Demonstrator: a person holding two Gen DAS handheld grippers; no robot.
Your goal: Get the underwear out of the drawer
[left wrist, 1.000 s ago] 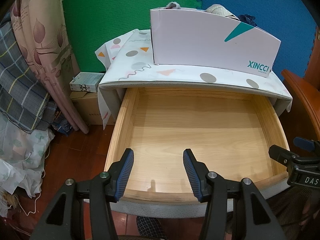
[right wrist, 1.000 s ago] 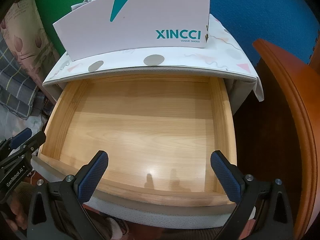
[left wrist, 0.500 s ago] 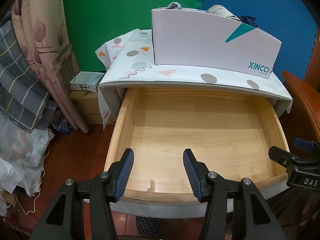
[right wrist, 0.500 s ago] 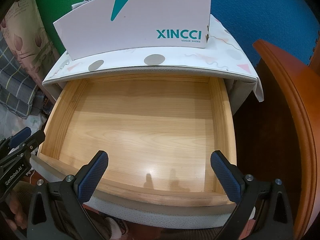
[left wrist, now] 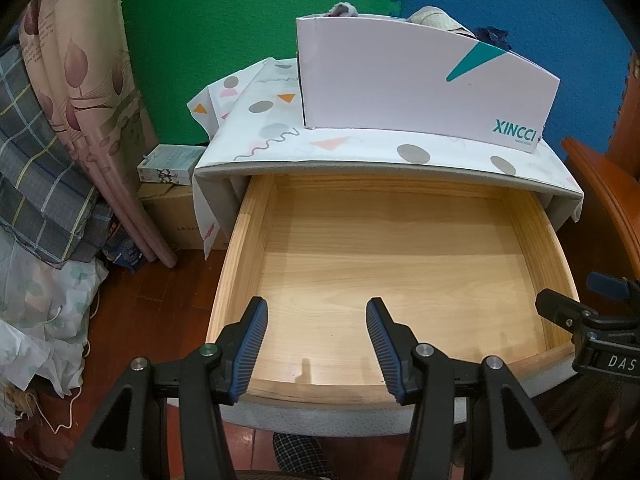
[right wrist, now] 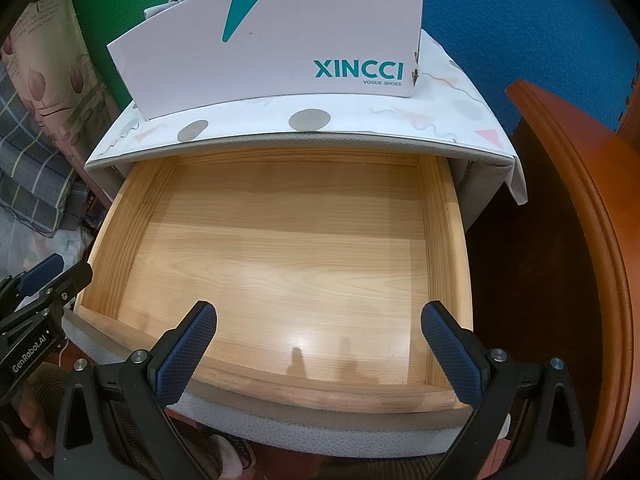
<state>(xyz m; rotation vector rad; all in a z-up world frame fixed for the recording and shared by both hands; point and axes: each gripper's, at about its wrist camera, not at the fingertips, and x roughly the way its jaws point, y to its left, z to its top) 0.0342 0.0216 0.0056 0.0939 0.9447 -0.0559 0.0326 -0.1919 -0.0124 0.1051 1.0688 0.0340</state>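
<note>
Drawer (left wrist: 400,264) stands pulled out toward you under the patterned cloth (left wrist: 360,148), its wooden floor bare in both views. Underwear: you cannot pick out any for certain; bits of fabric (left wrist: 432,18) poke above the far rim of the white box (left wrist: 420,88) on the cabinet top, but what they are is not clear.

Your left gripper (left wrist: 316,336) hovers over the near left part of the drawer, fingers (left wrist: 250,340) partly open, nothing between them, touching nothing. Your right gripper (right wrist: 318,352) hovers over the near edge of the drawer, fingers (right wrist: 448,352) spread wider than the left ones, gap empty, no contact with the wood.

Each gripper shows at the edge of the other's view: right one at the drawer's near right corner, left one at its near left corner.
</note>
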